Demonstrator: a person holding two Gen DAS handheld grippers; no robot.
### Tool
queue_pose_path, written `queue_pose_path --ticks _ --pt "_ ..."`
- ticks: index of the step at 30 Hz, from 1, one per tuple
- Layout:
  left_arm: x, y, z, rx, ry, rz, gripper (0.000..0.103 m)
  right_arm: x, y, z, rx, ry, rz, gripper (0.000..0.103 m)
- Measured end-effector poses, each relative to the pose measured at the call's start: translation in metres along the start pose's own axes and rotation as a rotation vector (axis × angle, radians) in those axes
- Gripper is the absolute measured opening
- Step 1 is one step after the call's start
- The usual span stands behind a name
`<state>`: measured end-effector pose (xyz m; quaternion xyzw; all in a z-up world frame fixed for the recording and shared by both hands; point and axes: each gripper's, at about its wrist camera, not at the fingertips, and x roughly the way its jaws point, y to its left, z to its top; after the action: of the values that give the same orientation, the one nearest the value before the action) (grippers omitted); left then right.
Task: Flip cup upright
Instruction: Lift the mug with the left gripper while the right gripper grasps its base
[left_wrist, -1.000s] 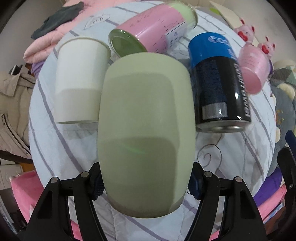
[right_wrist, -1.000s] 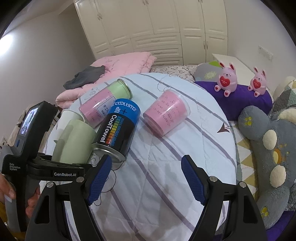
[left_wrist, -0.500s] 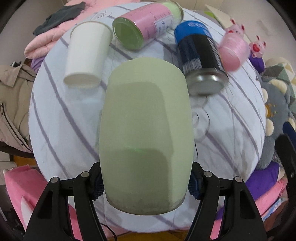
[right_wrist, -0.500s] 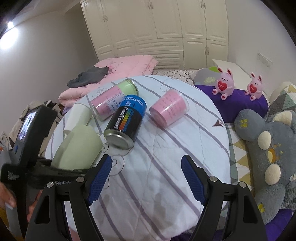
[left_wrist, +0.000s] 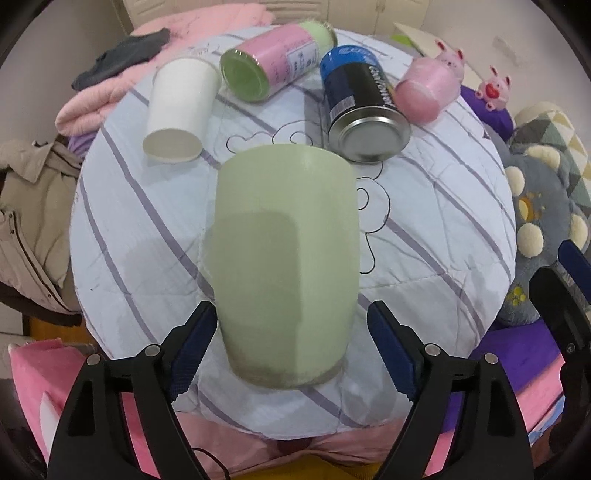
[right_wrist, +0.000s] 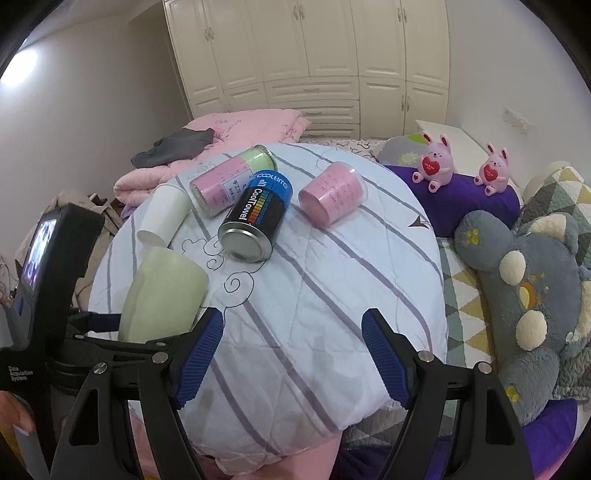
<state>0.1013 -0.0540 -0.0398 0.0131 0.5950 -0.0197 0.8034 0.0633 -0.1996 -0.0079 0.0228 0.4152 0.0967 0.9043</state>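
A pale green cup (left_wrist: 284, 258) stands near the front of the quilted round surface (left_wrist: 443, 206), its rim toward the far side in the left wrist view. My left gripper (left_wrist: 291, 343) is open: a clear gap shows beside the cup on the right, and the left pad stands at its wall. The cup also shows in the right wrist view (right_wrist: 162, 295) at the left, tilted between the left gripper's fingers. My right gripper (right_wrist: 291, 358) is open and empty over the quilt's front edge.
A white paper cup (left_wrist: 181, 110), a pink-and-green can (left_wrist: 277, 62), a blue-black can (left_wrist: 362, 107) and a pink cup (left_wrist: 424, 88) lie on their sides at the far side. Plush toys (right_wrist: 528, 295) sit to the right. A pink blanket (right_wrist: 240, 125) lies behind.
My left gripper lifted the green cup and drew it back toward the front edge. Its jaws have since spread and no longer clamp the cup. The right gripper rose and stayed open.
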Motion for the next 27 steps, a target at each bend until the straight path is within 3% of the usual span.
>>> queue_pose_path --ticks 13,20,27 --pt "-0.021 0.005 0.000 0.040 -0.065 0.001 0.085 -0.017 0.004 -0.005 0.024 -0.005 -0.037 0.079" --pt "-0.041 0.026 0.001 0.048 -0.117 0.038 0.085 -0.020 0.011 0.001 0.050 -0.001 -0.023 0.079" --pt "-0.044 0.056 0.007 0.033 -0.127 0.026 0.085 -0.012 0.031 0.008 0.049 0.039 -0.016 0.079"
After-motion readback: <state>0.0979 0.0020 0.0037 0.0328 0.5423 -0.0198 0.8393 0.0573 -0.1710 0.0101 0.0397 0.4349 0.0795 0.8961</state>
